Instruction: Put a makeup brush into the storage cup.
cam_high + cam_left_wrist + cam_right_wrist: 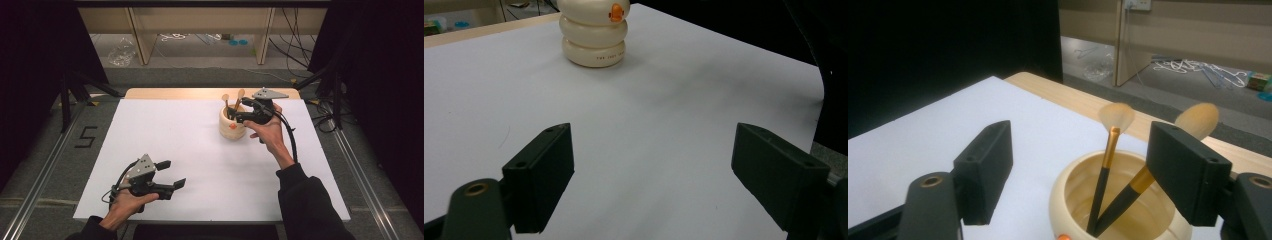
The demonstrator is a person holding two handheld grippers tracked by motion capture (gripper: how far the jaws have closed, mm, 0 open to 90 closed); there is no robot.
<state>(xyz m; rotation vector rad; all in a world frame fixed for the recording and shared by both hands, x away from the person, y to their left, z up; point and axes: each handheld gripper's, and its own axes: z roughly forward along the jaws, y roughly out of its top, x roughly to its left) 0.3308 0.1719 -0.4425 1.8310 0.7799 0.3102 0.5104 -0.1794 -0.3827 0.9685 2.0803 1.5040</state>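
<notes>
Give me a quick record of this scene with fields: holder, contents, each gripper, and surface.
holder: cream ribbed cup, upright, far right part of the table
contents: two makeup brushes, bristles up, leaning
right gripper: open over the cup's rim, fingers holding nothing
left gripper: open, near edge, holding nothing
surface: white table

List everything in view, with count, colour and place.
Holder: one, cream, ribbed, orange mark, far right of the table.
Brushes: two, black handles, gold bands, tan heads, standing in the holder, leaning.
Table: one, white top, wooden far edge.
Hangers: several, pale, on the floor beyond.
Left gripper: one, black, near left, jaws open, nothing between them.
Right gripper: one, black, over the holder, jaws open, gripping nothing.
</notes>
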